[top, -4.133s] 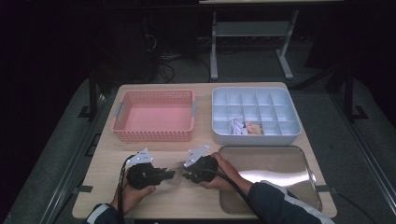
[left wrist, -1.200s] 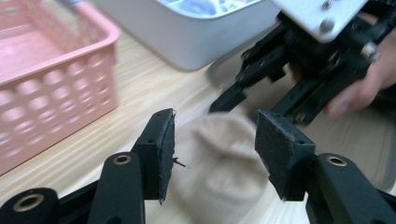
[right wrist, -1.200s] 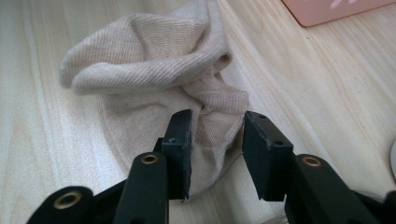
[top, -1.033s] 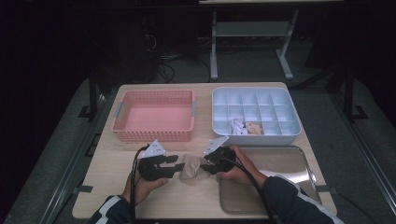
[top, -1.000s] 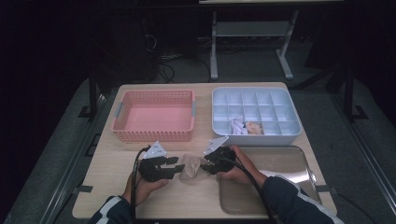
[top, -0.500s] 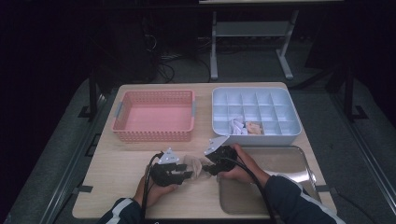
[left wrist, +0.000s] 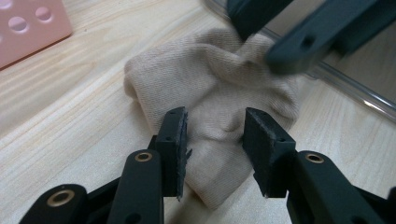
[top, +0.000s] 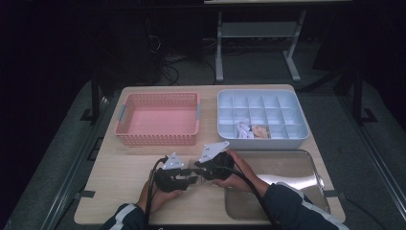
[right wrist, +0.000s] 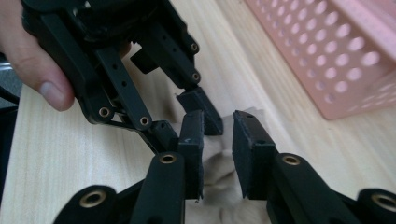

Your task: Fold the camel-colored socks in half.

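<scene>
A crumpled beige sock (left wrist: 215,88) lies on the wooden table near the front edge. My left gripper (left wrist: 215,135) is open, its two jaws standing astride the sock's near end. Facing it, my right gripper (right wrist: 218,140) has its jaws drawn close on a raised fold of the sock (right wrist: 219,177); creases run toward that pinch. In the high view the left gripper (top: 190,180) and the right gripper (top: 197,171) meet tip to tip and cover the sock. The right gripper's jaws show at the top of the left gripper view.
A pink basket (top: 158,120) stands at the back left. A pale blue compartment box (top: 261,115) with small items stands at the back right. A shiny metal tray (top: 287,167) lies just right of the grippers. A hand (right wrist: 42,70) holds the left gripper.
The left gripper has moved right, up to the right gripper. The sock, seen between them in the high view a second ago, is now covered by both grippers.
</scene>
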`<action>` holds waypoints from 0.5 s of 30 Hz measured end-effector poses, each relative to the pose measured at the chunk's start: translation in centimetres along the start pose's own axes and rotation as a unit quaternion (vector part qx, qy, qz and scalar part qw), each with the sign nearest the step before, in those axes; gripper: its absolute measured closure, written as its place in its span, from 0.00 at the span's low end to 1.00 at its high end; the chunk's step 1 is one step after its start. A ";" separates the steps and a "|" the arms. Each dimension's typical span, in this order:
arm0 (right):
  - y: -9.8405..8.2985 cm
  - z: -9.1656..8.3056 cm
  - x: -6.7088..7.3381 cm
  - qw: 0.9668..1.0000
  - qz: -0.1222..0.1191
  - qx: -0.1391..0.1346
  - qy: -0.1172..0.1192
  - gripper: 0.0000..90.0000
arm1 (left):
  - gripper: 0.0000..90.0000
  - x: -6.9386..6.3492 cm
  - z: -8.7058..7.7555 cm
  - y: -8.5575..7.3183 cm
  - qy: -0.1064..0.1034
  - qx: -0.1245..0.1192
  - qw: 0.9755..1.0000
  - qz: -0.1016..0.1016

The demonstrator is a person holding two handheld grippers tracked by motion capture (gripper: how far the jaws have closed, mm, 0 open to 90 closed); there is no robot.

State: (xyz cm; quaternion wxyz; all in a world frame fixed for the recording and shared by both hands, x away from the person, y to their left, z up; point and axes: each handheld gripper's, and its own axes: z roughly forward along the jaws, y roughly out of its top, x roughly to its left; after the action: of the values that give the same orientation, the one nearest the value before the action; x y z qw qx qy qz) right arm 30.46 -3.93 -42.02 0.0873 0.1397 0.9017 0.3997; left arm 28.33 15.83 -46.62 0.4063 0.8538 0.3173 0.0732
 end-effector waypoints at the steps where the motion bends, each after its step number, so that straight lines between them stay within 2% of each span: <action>1: 0.0 0.2 0.1 1.000 -0.002 0.004 -0.001 0.81 | 0.65 0.0 0.0 0.0 0.000 0.000 1.000 0.001; 3: -0.4 1.0 0.1 0.999 -0.019 0.038 -0.014 0.82 | 0.65 0.1 -0.1 0.0 -0.001 0.003 1.000 0.002; 5: -1.1 1.3 -0.2 0.998 -0.008 0.059 0.000 0.82 | 0.65 0.1 -0.1 -0.1 -0.003 0.000 1.000 0.001; 6: -1.7 1.5 -0.6 0.997 -0.017 0.077 -0.001 0.82 | 0.65 0.1 -0.1 -0.1 -0.006 0.000 1.000 -0.003; 7: -2.1 1.5 -0.6 0.996 -0.014 0.084 -0.006 0.82 | 0.65 0.1 -0.1 -0.2 -0.007 -0.003 1.000 -0.005; 11: -2.7 1.3 -1.0 0.996 -0.004 0.090 -0.005 0.81 | 0.62 0.0 -0.4 0.0 -0.001 0.001 1.000 0.000; 14: -2.9 1.5 -1.0 0.996 -0.012 0.093 -0.008 0.82 | 0.47 0.4 -0.8 0.0 0.021 0.004 1.000 -0.009; 15: -2.9 1.5 -1.1 0.996 -0.010 0.093 -0.007 0.81 | 0.44 0.9 -0.9 -0.2 0.031 0.004 0.999 -0.023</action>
State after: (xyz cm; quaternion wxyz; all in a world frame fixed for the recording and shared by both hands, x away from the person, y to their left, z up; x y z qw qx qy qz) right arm 31.34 -5.07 -45.14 0.0843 0.1405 0.9357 0.3125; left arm 28.55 17.08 -46.29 0.3945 0.8452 0.3495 0.0887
